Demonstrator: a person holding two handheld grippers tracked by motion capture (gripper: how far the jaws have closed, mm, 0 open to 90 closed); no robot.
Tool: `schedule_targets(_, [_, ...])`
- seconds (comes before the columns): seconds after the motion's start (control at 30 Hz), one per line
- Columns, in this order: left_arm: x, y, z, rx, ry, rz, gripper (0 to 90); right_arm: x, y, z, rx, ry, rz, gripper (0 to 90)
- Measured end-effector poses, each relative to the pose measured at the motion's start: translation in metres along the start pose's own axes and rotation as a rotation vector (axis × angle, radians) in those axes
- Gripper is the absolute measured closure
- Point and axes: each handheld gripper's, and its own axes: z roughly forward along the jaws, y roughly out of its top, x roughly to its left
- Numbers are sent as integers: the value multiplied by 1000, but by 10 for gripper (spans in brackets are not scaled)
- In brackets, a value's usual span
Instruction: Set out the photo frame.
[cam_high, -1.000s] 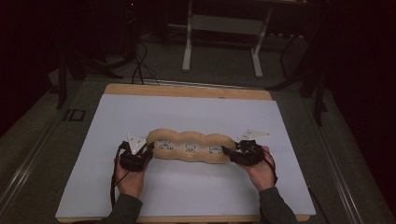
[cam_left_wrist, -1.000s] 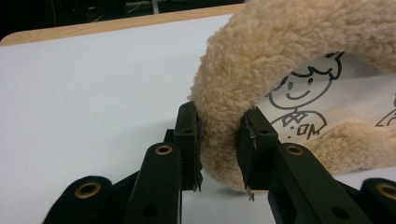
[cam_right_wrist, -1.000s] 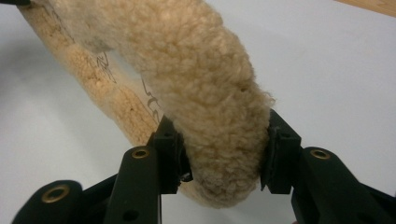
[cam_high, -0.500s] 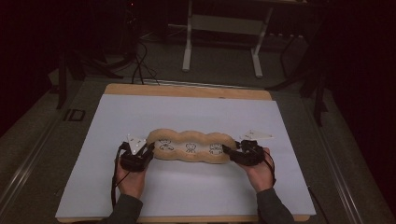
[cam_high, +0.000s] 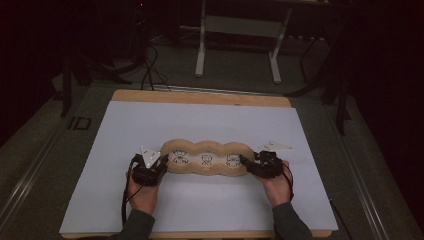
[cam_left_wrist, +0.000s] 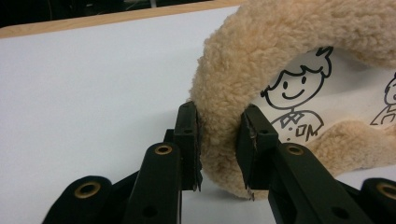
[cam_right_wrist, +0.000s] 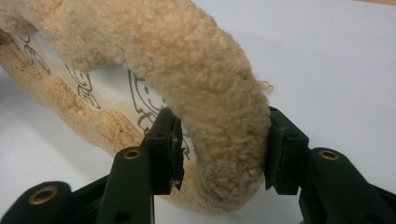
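Cushion (cam_high: 207, 158) flat mid-sheet, one gripper at each end.
I see left gripper (cam_left_wrist: 219, 149) pinching its fleecy rim; right gripper (cam_right_wrist: 222, 149) jaws just easing wider, rim between, pads touching fleece.

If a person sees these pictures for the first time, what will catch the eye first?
First comes the long fluffy tan cushion with cartoon figures drawn on its white middle, lying across the white sheet that covers the table. A hand holds a black gripper at each end: the left gripper pinches the furry rim at the left end, and the right gripper, whose jaws have just been opening, has the rim of the right end between them.
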Motion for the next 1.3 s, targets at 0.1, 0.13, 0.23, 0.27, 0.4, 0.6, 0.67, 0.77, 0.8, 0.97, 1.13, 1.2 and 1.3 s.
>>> schedule_targets(0.1, [-1,-1,0,-2,-1,12,723,-2,-2,2,3,7,10,527])
schedule_targets(0.13, [-1,-1,0,-2,0,13,723,-3,-3,3,5,8,12,527])
schedule_targets(0.23, [-2,-2,-1,-7,-2,11,723,-4,-4,4,2,6,13,525])
schedule_targets(0.27, [-1,-3,-1,-8,-3,10,723,-4,-4,4,-1,4,10,525])
schedule_targets(0.4, [-2,-5,-2,-4,-8,16,722,-3,-5,3,3,8,7,524])
schedule_targets(0.6, [-1,-8,-4,-1,-17,11,721,-2,-6,1,4,14,2,524])
schedule_targets(0.67, [0,-8,-4,6,-27,13,720,-2,-6,0,6,15,7,526])
schedule_targets(0.77, [1,-8,-5,7,-40,17,719,-2,-7,-2,5,22,14,528])
schedule_targets(0.8, [1,-8,-5,8,-40,19,719,-2,-8,-2,5,23,14,529])
schedule_targets(0.97, [0,-9,-6,6,-39,14,718,-3,-9,-3,-3,31,19,530])
schedule_targets(1.13, [0,-9,-7,8,-39,10,717,-4,-9,-2,-4,34,19,529])
schedule_targets(1.2, [0,-9,-7,9,-41,9,716,-5,-9,-2,-3,34,19,528])
schedule_targets(1.3, [1,-9,-7,10,-46,9,715,-5,-9,-1,-3,34,20,528])
